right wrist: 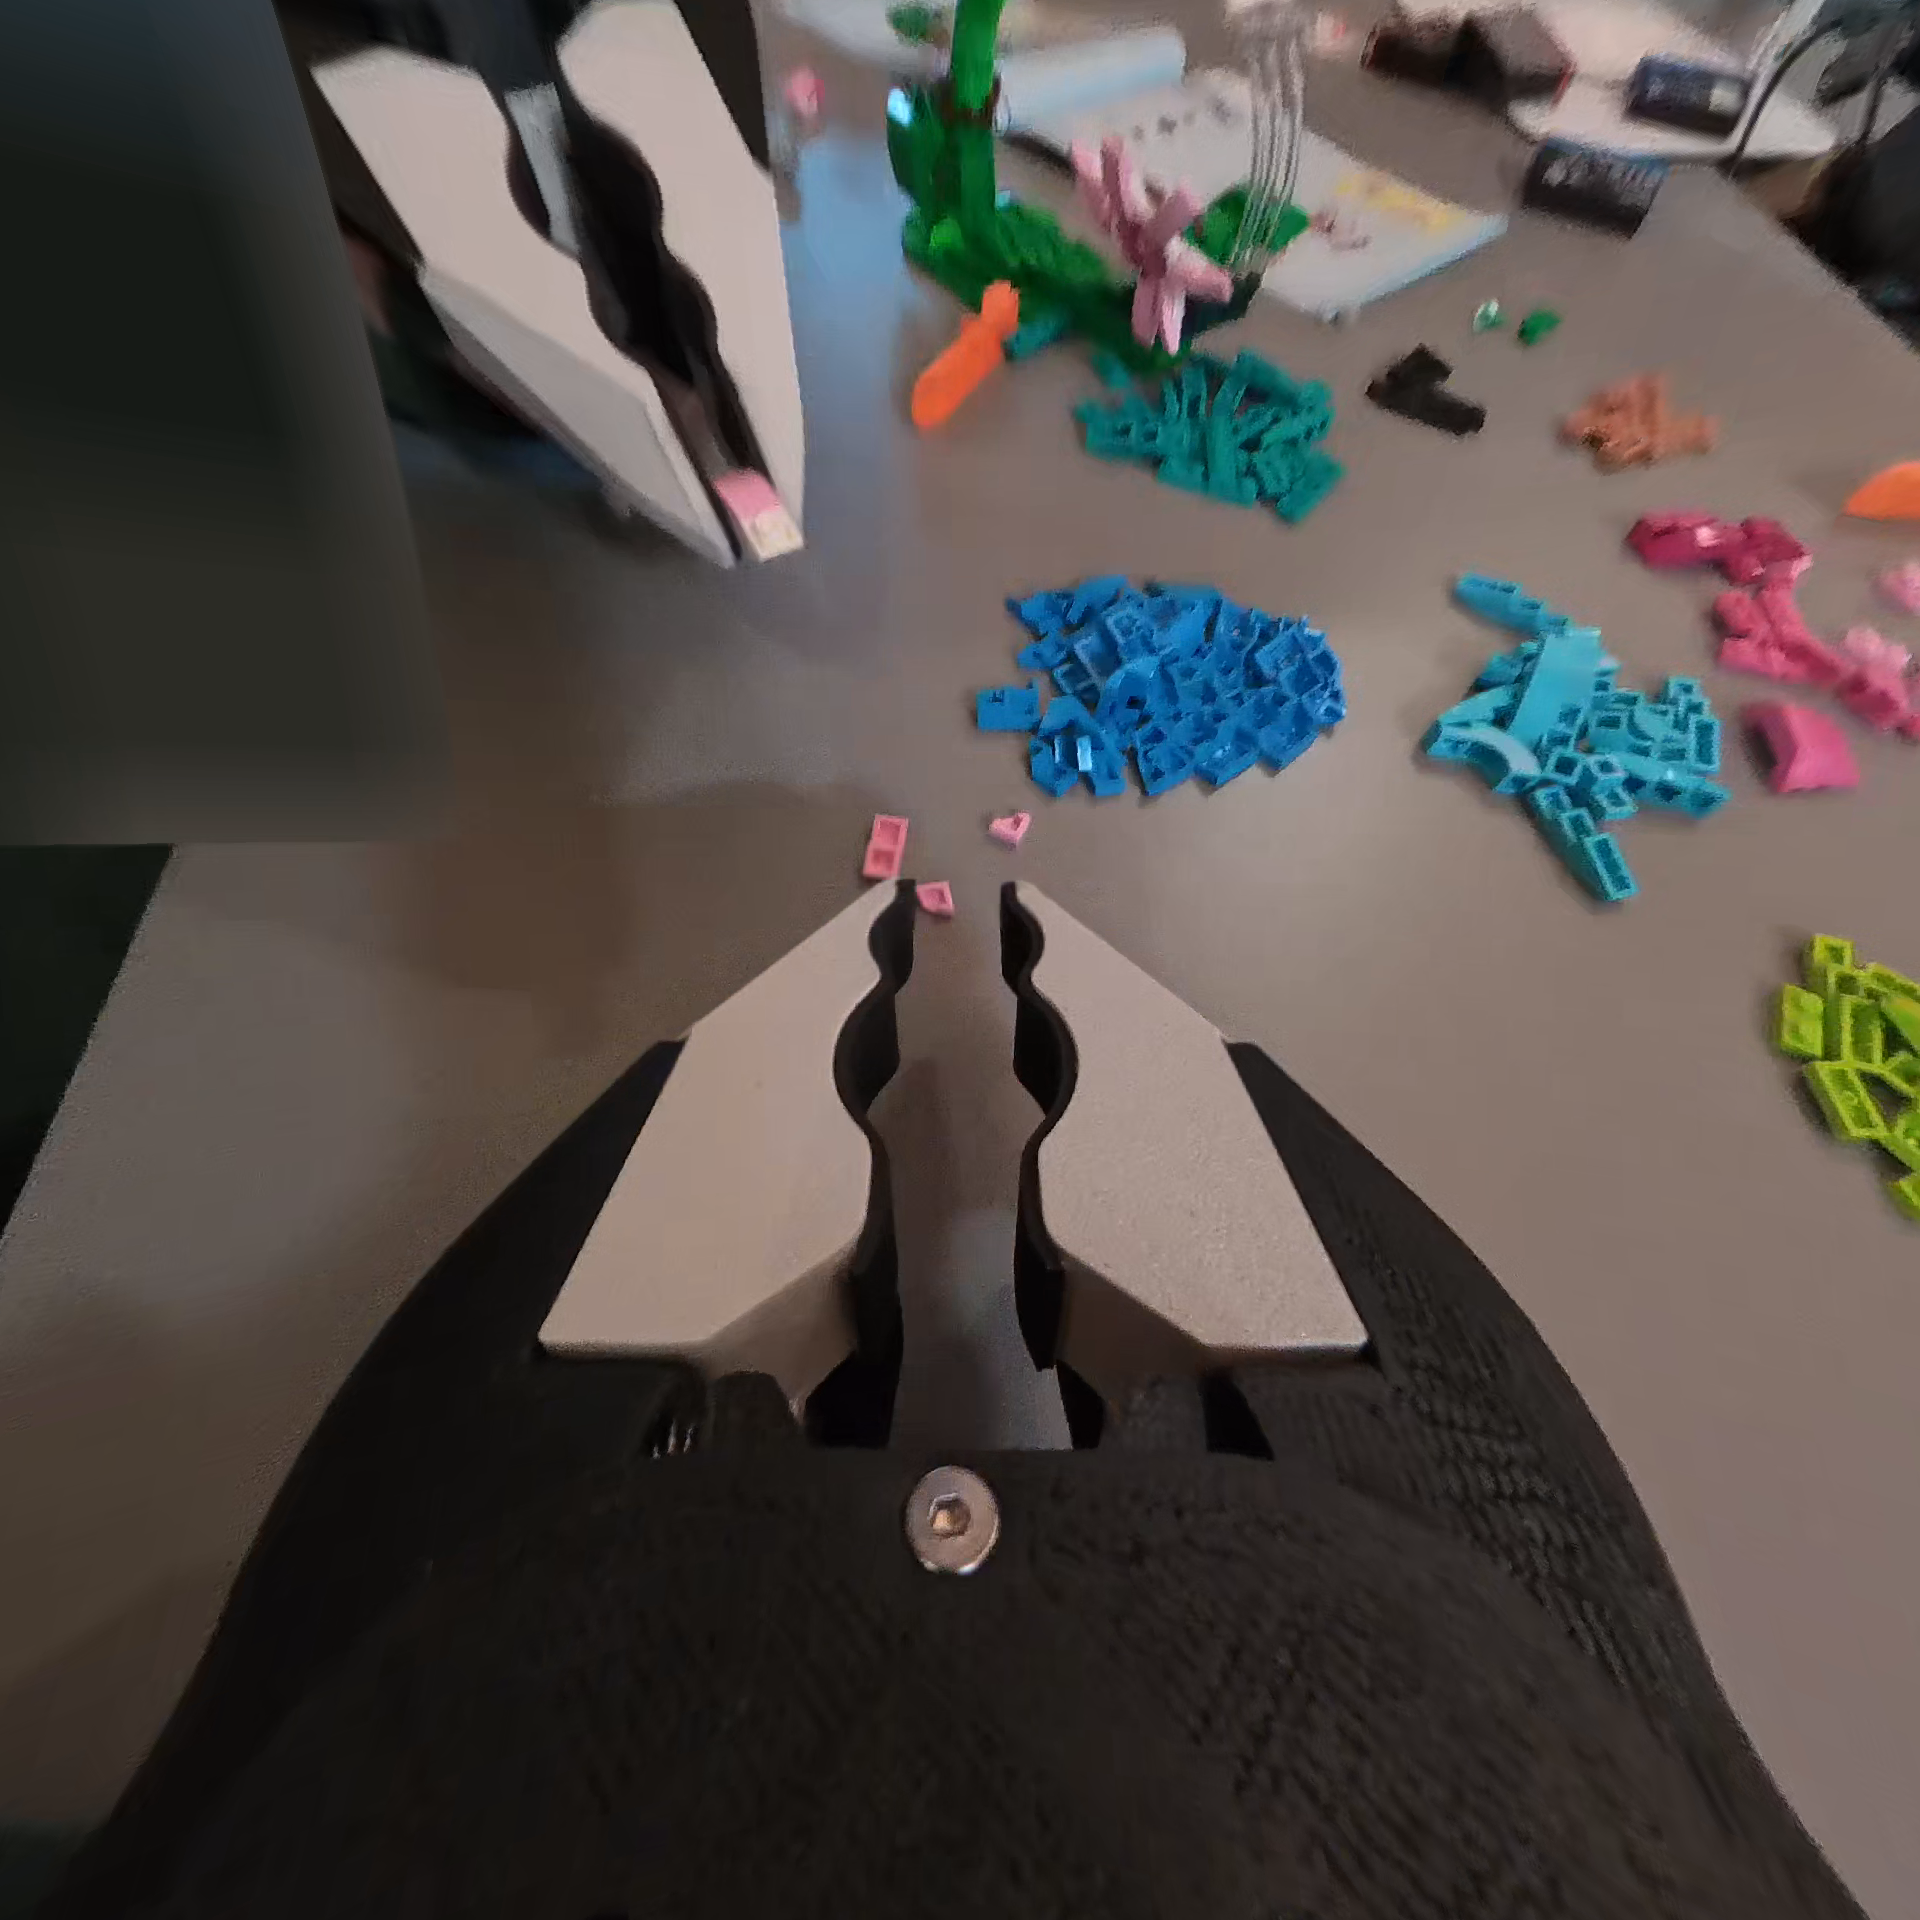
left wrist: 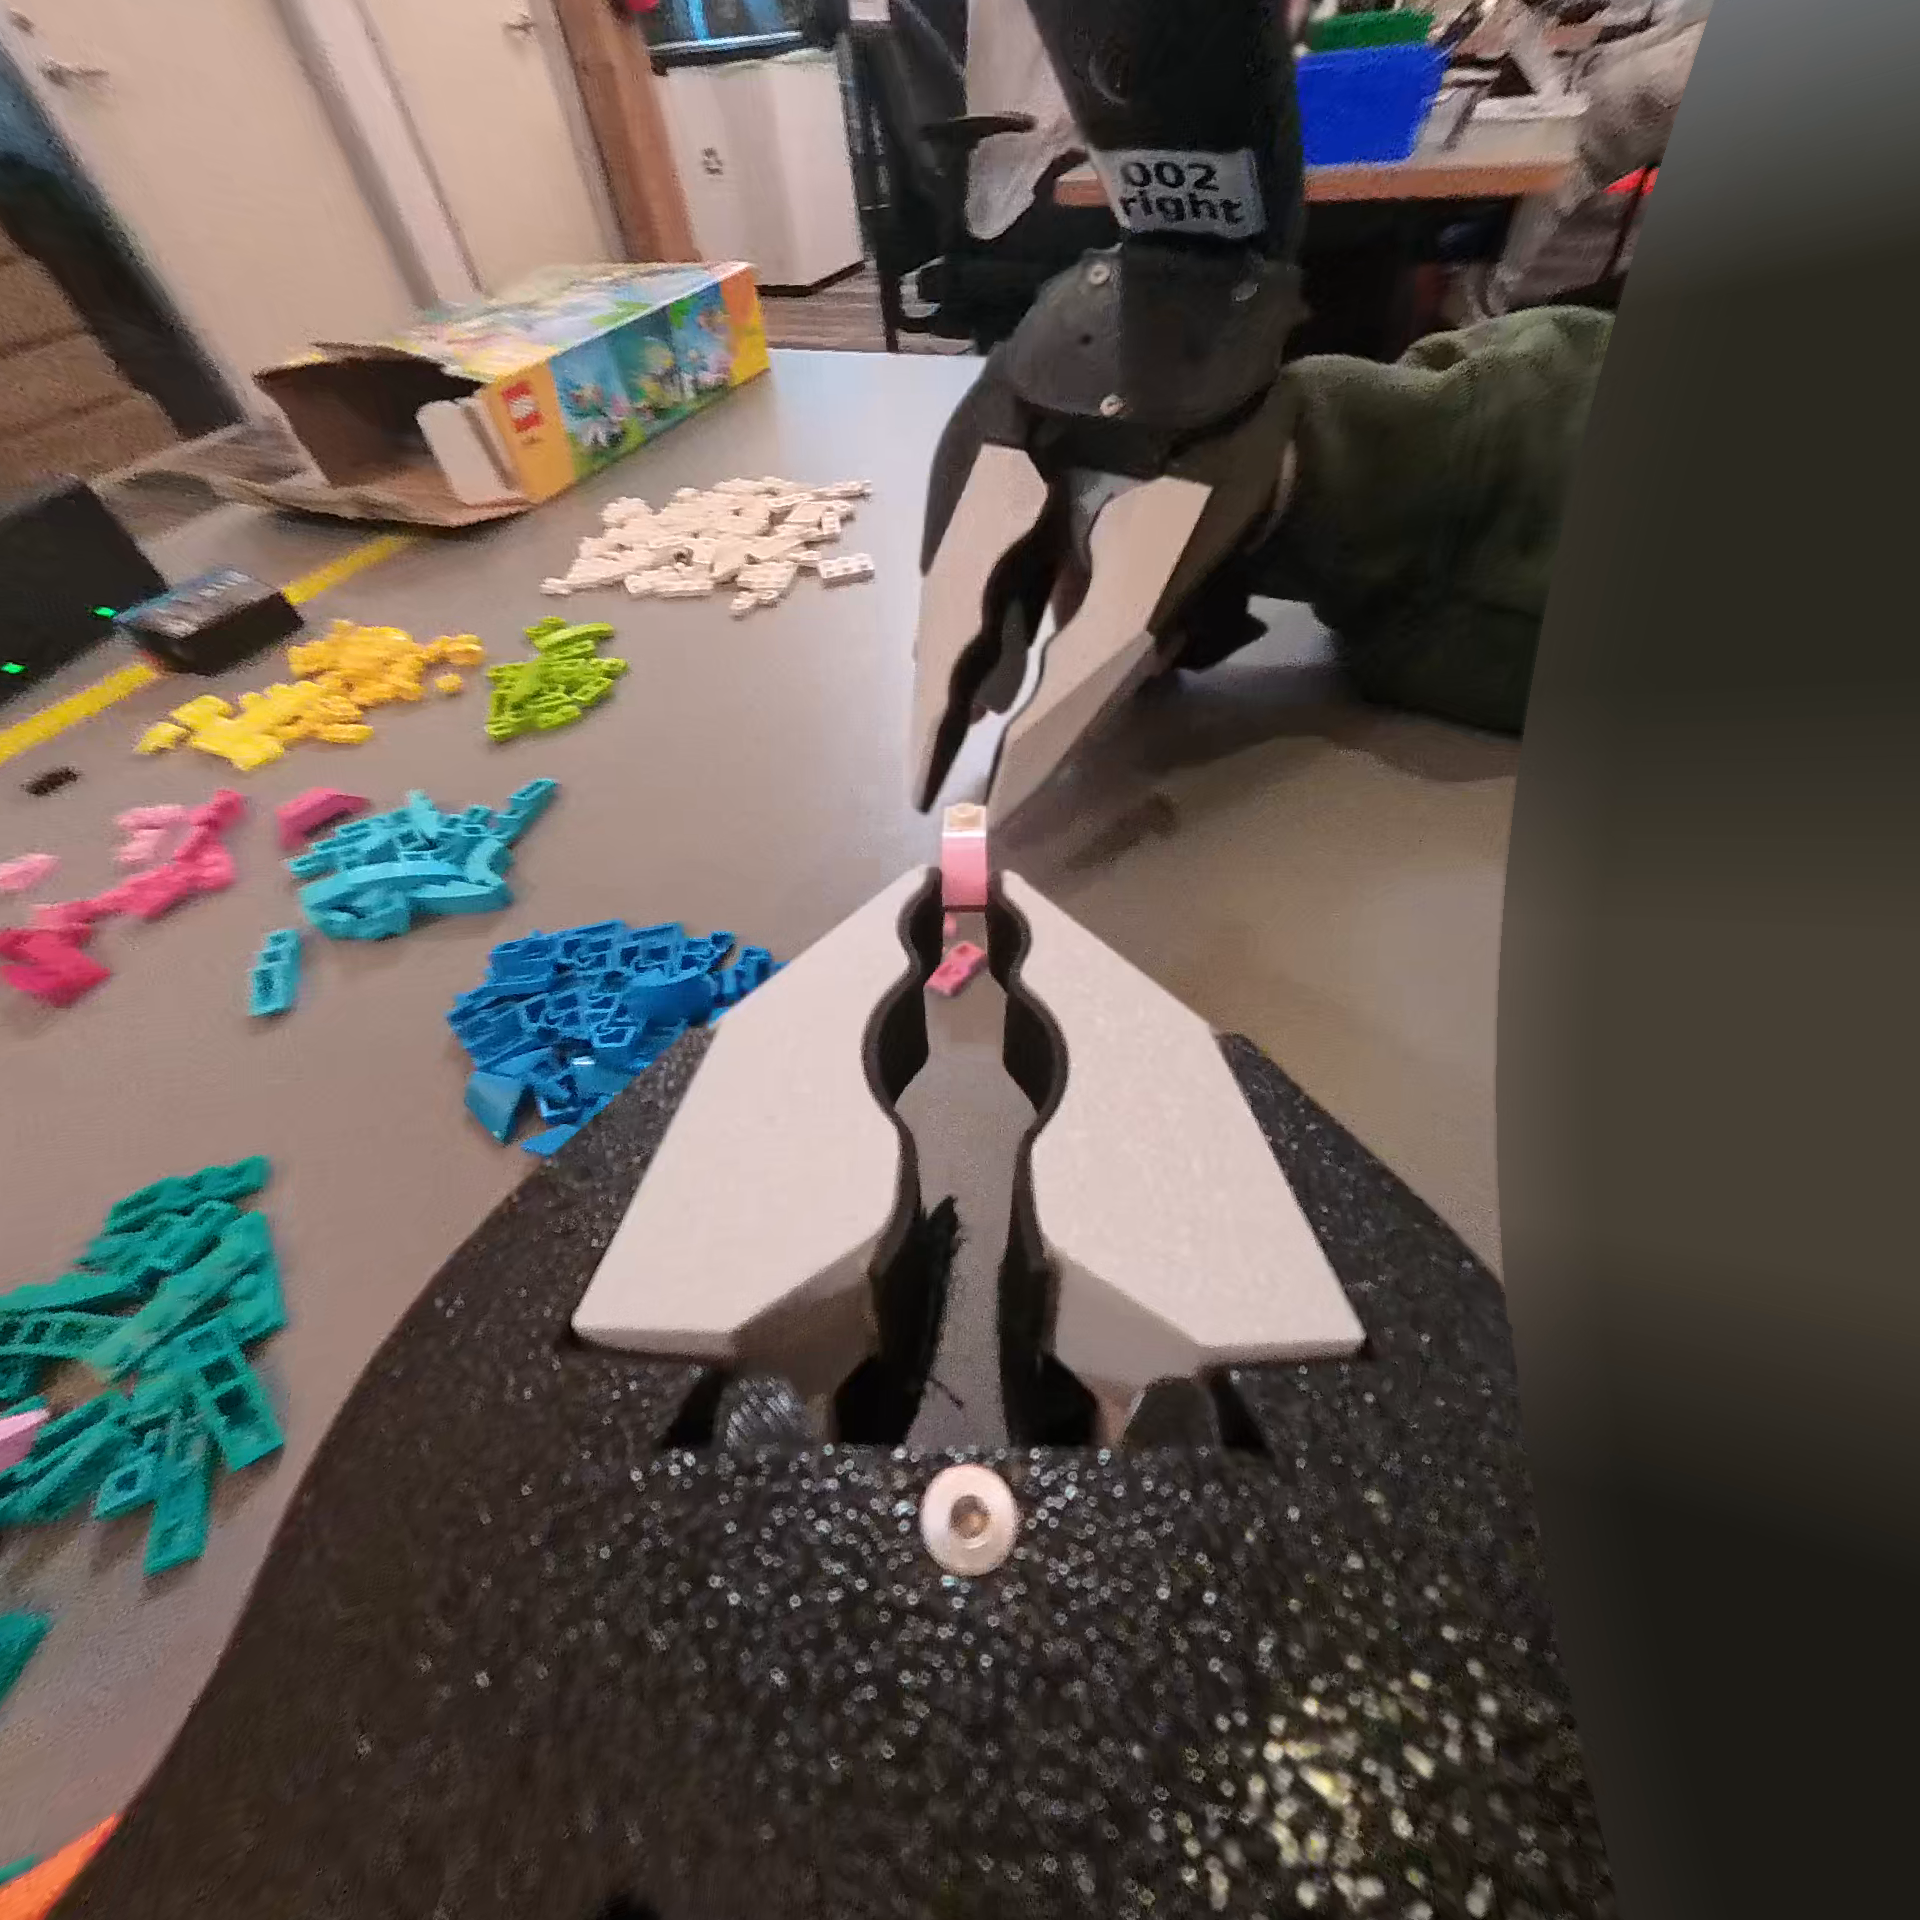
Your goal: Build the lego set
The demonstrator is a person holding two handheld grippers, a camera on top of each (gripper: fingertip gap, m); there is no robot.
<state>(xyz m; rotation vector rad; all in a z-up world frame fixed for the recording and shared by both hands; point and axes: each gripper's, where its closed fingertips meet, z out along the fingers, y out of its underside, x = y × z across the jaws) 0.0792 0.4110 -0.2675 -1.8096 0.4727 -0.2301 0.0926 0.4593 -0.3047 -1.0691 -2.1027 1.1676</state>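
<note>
My left gripper (left wrist: 964, 885) is shut on a small pink piece (left wrist: 964, 868) with a tan stud on top, held above the grey table (left wrist: 790, 727). It also shows in the right wrist view (right wrist: 764, 535), with the pink piece (right wrist: 750, 497) at its tips. My right gripper (right wrist: 956, 899) is open and empty, low over three tiny pink pieces (right wrist: 885, 844) on the table. In the left wrist view the right gripper (left wrist: 966, 795) points down just above the held piece. A partly built green plant with a pink flower (right wrist: 1039, 239) stands farther back.
Sorted piles lie on the table: blue (right wrist: 1174, 686), light blue (right wrist: 1579, 727), teal (right wrist: 1216, 436), magenta (right wrist: 1787, 613), lime (right wrist: 1860, 1049), yellow (left wrist: 322, 686), white (left wrist: 727, 540). A torn set box (left wrist: 540, 384), an open booklet (right wrist: 1382, 229) and a green cloth (left wrist: 1455, 499) lie at the edges.
</note>
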